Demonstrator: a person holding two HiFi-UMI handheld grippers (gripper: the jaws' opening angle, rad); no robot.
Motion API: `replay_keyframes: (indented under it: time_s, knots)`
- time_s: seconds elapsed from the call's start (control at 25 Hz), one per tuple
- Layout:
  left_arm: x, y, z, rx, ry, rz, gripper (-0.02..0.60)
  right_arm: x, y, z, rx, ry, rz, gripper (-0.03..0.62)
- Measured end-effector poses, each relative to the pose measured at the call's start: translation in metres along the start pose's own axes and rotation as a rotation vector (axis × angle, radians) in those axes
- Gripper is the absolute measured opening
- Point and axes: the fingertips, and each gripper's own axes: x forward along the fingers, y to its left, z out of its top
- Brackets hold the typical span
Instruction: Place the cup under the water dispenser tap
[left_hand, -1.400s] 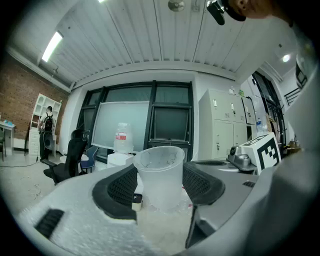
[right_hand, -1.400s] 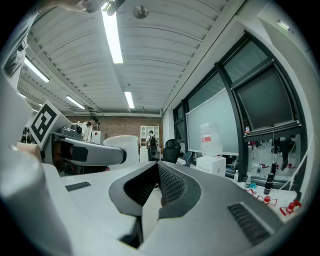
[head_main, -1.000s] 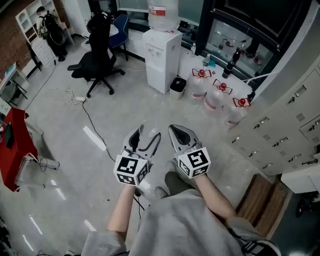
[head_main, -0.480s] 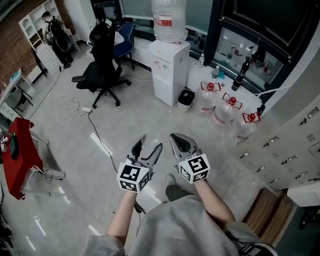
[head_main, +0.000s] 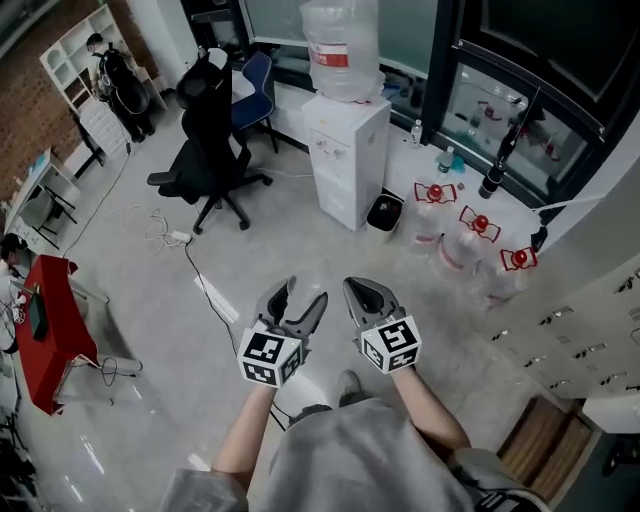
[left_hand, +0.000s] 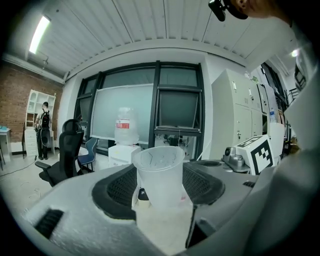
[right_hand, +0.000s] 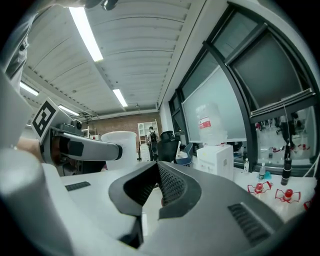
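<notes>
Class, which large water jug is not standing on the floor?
The red-labelled jug on top of the white dispenser; the three red-capped jugs stand on the floor beside it.

I can see a black office chair (head_main: 213, 135) on the pale floor (head_main: 130, 270), with a blue chair (head_main: 256, 82) just behind it. A cable (head_main: 195, 265) trails across the floor from a white power strip (head_main: 180, 238). A red table (head_main: 48, 335) stands at the left edge. Farther back, a white shelf unit (head_main: 85, 55) stands against a brick wall (head_main: 25, 110), with a person (head_main: 118, 75) beside it (dark clothes, too small to tell more). On the right, three water jugs (head_main: 468, 245) with red caps sit on the floor. A small black bin (head_main: 383, 213) is to their left, and grey lockers (head_main: 590, 330) line the right edge.
</notes>
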Motion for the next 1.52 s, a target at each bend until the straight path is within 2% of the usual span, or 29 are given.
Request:
replay_keyframes:
  time_s: [0.52,1.0,1.32,1.52]
  knots:
    - [0.065,0.048,-0.001,-0.014,0.053,-0.022,0.278,0.060,-0.042,-0.009,0.033,0.034,-0.012,0.011]
    - [0.124,0.158,0.006,-0.029,0.066,-0.074,0.278,0.177,-0.063,-0.010,0.057,0.076,-0.057,0.011]
    - [0.155,0.230,0.016,-0.044,0.070,-0.139,0.278,0.242,-0.070,-0.003,0.060,0.099,-0.141,0.011]
    - [0.167,0.260,0.022,-0.018,0.060,-0.177,0.278,0.271,-0.079,-0.001,0.057,0.103,-0.198,0.011]
